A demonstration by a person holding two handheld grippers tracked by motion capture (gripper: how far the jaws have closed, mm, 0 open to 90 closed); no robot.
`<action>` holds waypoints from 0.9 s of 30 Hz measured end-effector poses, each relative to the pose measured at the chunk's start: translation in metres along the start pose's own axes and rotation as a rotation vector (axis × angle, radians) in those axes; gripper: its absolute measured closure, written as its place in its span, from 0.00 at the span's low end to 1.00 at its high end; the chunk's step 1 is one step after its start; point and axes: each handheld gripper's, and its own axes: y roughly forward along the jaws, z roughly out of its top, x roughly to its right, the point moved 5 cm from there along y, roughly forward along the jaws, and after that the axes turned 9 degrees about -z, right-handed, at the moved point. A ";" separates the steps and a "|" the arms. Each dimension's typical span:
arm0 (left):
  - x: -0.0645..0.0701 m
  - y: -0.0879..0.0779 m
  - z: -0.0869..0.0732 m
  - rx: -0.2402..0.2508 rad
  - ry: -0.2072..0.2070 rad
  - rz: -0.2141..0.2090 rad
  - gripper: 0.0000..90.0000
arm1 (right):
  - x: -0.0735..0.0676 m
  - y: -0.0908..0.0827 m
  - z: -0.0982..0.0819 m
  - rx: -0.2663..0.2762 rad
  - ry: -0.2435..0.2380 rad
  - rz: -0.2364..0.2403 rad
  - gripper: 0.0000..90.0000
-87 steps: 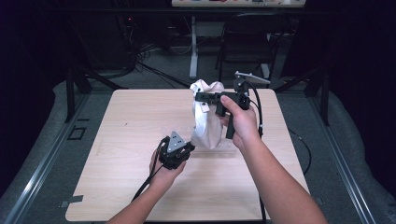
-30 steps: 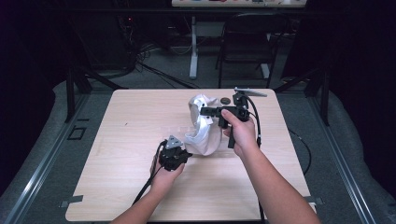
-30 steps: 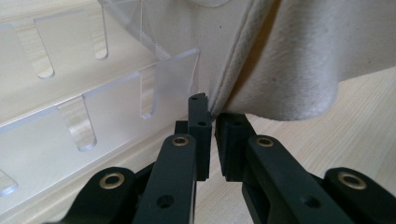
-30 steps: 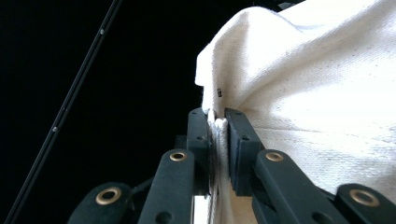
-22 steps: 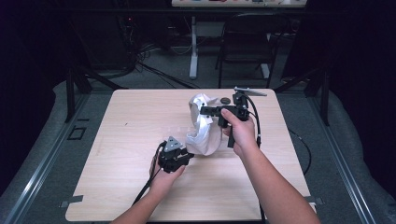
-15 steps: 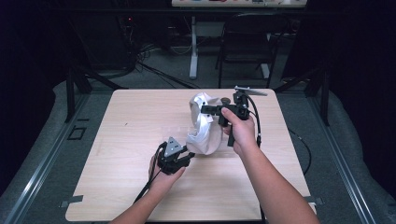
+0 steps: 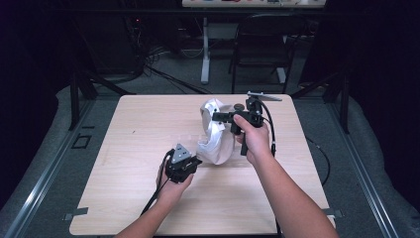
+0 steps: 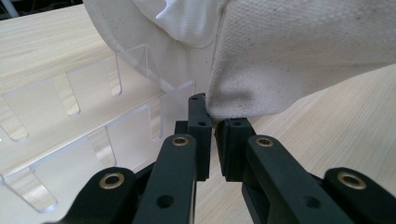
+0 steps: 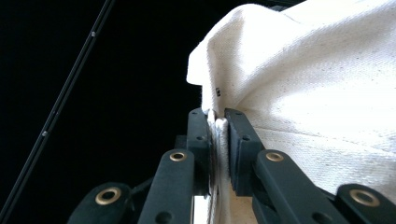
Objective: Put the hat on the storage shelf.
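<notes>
At frame centre, the right claw (image 7: pixel 221 117) pinches the top edge of the white canvas cloth bag (image 7: pixel 214 139); the left claw (image 8: pixel 212 135) has just closed, nothing between its pads, below the bag's lower corner on the light wooden table (image 7: pixel 124 148).

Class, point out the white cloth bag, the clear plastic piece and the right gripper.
white cloth bag (image 7: pixel 214 141), high view, its lower body
clear plastic piece (image 8: pixel 74 140), left gripper view, a slotted panel
right gripper (image 9: pixel 217 122), right gripper view, between fingertips

No readable text, no labels or brands, no numbers on anything (cloth bag (image 7: pixel 216 133) included)
</notes>
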 end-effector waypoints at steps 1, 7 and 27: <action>0.000 0.000 0.000 -0.002 0.004 0.001 0.93 | 0.000 0.000 0.000 0.000 -0.002 -0.002 0.91; 0.001 -0.002 -0.002 -0.003 -0.003 0.000 0.84 | 0.002 -0.001 0.002 0.011 0.004 -0.016 0.91; 0.003 -0.030 -0.005 -0.023 0.001 -0.021 0.62 | 0.003 -0.002 0.008 0.019 -0.026 -0.076 0.90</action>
